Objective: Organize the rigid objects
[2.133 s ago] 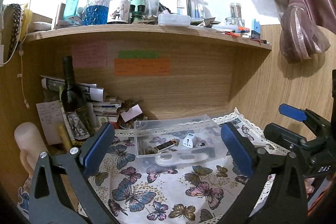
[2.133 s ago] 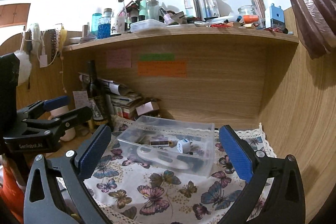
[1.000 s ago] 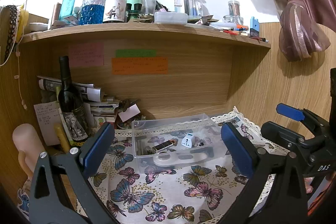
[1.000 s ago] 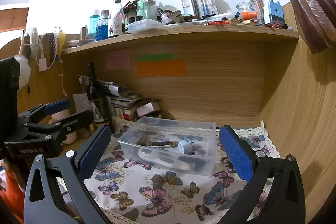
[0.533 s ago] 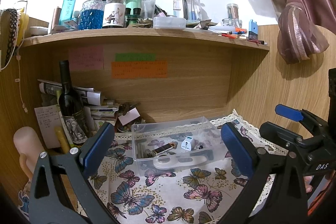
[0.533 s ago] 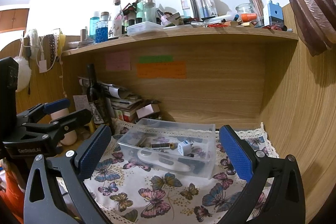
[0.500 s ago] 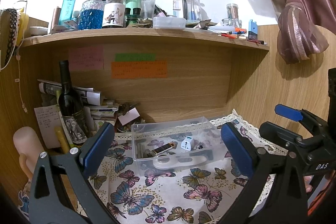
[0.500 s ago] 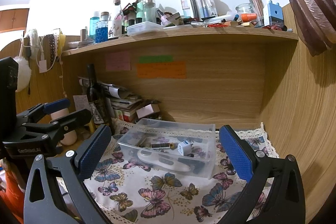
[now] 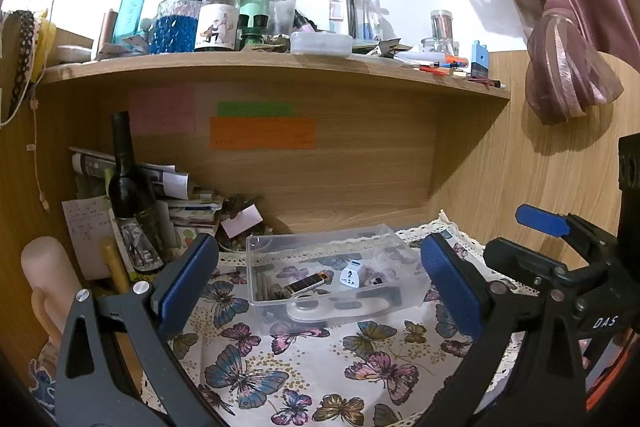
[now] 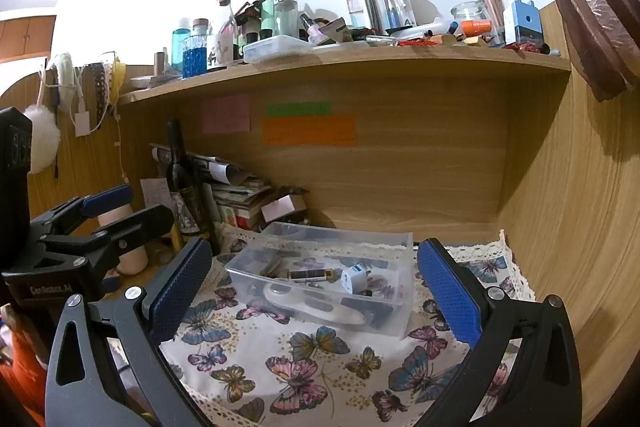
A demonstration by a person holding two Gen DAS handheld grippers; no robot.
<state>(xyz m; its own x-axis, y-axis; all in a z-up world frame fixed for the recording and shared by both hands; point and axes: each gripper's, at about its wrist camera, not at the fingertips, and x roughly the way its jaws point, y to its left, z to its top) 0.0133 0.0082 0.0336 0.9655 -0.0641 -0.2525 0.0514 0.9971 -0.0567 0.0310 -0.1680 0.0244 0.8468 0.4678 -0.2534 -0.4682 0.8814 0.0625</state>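
Observation:
A clear plastic bin point(image 9: 320, 259) point(image 10: 404, 251) stands on a butterfly-print cloth point(image 9: 288, 359) point(image 10: 320, 359) in a wooden desk nook. In it lie a white plug adapter point(image 9: 351, 273) point(image 10: 354, 277), a black and gold lighter point(image 9: 306, 283) point(image 10: 310, 274), a white flat tool point(image 9: 340, 309) point(image 10: 312, 301) and other small items. My left gripper point(image 9: 318, 285) is open and empty, held back from the bin. My right gripper point(image 10: 314, 291) is open and empty, also short of the bin. Each gripper shows at the edge of the other's view.
A dark wine bottle point(image 9: 128, 195) point(image 10: 180, 179), stacked papers and boxes point(image 9: 188, 207) crowd the nook's left. The shelf above point(image 9: 280, 67) point(image 10: 360, 59) carries many bottles and jars. A wooden side wall point(image 10: 568, 227) closes the right. A curtain point(image 9: 560, 39) hangs at upper right.
Both grippers have drifted slightly, so the bin sits a little lower and further off in view. Both stay open and empty. Nothing in the bin has moved.

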